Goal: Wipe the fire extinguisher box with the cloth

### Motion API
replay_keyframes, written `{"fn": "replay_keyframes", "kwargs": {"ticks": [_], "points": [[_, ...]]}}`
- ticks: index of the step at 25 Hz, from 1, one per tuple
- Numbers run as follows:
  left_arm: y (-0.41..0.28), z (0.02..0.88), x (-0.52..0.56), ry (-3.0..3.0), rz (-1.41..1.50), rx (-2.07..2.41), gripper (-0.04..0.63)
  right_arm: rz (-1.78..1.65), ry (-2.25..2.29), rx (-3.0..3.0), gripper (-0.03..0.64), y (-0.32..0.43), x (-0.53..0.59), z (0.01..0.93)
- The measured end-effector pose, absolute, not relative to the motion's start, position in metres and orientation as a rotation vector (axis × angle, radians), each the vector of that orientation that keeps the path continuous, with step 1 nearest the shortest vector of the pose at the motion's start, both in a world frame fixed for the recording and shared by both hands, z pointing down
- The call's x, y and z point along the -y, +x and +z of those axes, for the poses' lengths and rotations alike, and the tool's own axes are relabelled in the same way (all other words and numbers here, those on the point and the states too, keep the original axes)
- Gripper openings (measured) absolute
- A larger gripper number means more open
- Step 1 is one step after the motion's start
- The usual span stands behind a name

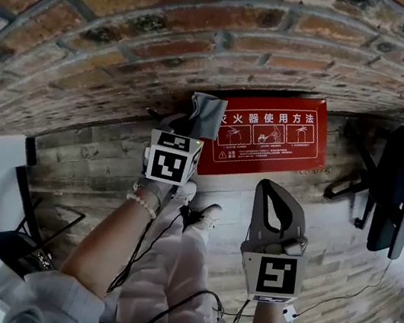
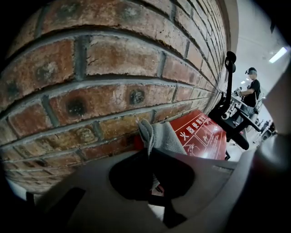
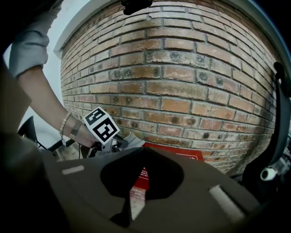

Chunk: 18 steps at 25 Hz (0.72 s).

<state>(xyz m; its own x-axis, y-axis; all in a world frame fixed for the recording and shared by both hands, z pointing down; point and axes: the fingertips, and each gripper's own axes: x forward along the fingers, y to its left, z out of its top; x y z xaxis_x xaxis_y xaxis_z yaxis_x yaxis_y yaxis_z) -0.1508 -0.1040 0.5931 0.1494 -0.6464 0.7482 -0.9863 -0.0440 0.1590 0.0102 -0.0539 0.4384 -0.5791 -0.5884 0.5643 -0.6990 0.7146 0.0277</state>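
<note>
The red fire extinguisher box (image 1: 271, 140) with white instruction print stands against the brick wall (image 1: 135, 14). My left gripper (image 1: 193, 123) is shut on a grey cloth (image 1: 207, 114), and the cloth lies at the box's left end. In the left gripper view the cloth (image 2: 160, 135) sticks up from the left gripper (image 2: 149, 151), with the box (image 2: 202, 136) just beyond. My right gripper (image 1: 268, 185) hangs shut and empty, nearer than the box and to the right. From the right gripper (image 3: 144, 151) I see the box (image 3: 179, 154) and the cloth (image 3: 132, 140).
A black office chair (image 1: 402, 192) stands at the right beside the box. Another dark chair base (image 1: 18, 237) is at the lower left. Cables (image 1: 149, 240) trail over the wood-plank floor. A person (image 2: 251, 86) stands far off.
</note>
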Motion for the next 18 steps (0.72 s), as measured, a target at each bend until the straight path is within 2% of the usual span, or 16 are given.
{"fn": "replay_keyframes", "kwargs": {"ticks": [11,18], "points": [[-0.148,0.583,0.101,1.789,0.619,1.546,0.012,0.264,0.993,2.373,0.009,0.013,0.059,0.436],[-0.113,0.55,0.088,1.898,0.592,1.492,0.012,0.272,1.044,2.363,0.009,0.031,0.061,0.432]]}}
